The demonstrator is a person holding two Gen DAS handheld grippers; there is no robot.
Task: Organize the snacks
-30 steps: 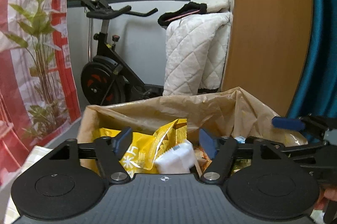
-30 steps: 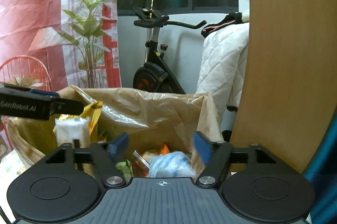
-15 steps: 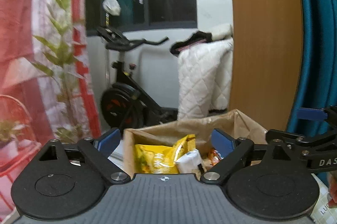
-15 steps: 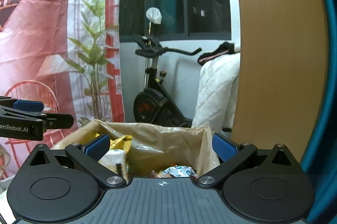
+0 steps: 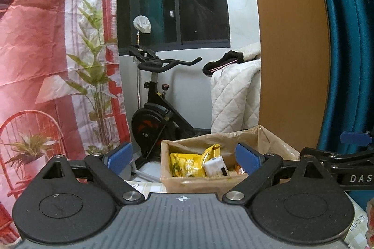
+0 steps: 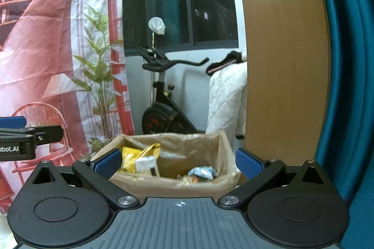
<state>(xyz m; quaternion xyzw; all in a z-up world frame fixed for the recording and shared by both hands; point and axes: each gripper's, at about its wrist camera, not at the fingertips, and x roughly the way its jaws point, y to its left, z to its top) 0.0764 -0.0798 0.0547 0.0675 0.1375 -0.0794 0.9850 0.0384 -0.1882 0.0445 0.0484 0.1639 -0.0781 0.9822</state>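
A brown box lined with brown paper [image 5: 182, 182] [image 6: 173, 183] stands ahead on a table and holds snacks. A yellow snack bag [image 5: 187, 163] [image 6: 133, 159] and a white packet [image 5: 213, 166] [image 6: 145, 163] lie at its left. A blue-white packet [image 6: 202, 171] lies at its right. My left gripper [image 5: 183, 159] is open and empty, in front of the box. My right gripper [image 6: 178, 163] is open and empty, also in front of the box. Each gripper shows at the edge of the other's view.
An exercise bike [image 5: 159, 108] stands behind the box. A white quilt [image 5: 233, 97] hangs beside a wooden panel [image 5: 289, 50]. A blue curtain [image 5: 346, 38] is at the right. A red printed backdrop [image 5: 51, 61] is at the left.
Both grippers have pulled back and up from the box and opened wider. The box now looks smaller and farther away.
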